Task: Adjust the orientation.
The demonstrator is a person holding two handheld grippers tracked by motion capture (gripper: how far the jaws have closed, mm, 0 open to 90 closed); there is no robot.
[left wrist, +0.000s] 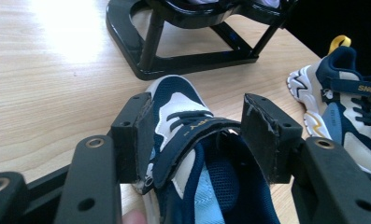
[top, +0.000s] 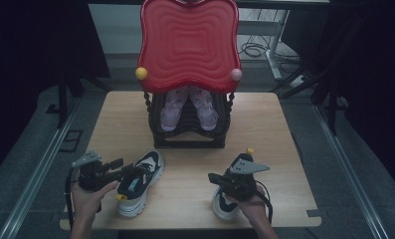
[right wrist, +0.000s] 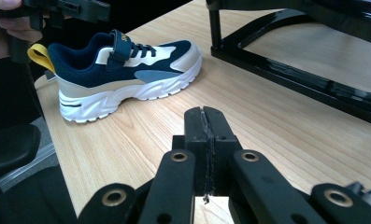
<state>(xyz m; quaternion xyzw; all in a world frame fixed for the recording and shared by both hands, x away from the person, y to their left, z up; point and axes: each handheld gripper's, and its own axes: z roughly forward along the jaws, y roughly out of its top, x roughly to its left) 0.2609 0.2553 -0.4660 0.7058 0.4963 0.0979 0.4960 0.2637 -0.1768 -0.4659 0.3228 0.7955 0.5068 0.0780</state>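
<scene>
Navy sneaker sits between the left hand-held gripper's spread jaws; right hand-held gripper is pressed together, empty.

The high view looks forward and down over the whole surface. Each gripper view sits low and close above it, both sharing the black rack and one navy-and-white shoe.

Pale matt wood-grain table; glossy black rack; mesh-cloth sneaker with smooth white sole.
</scene>
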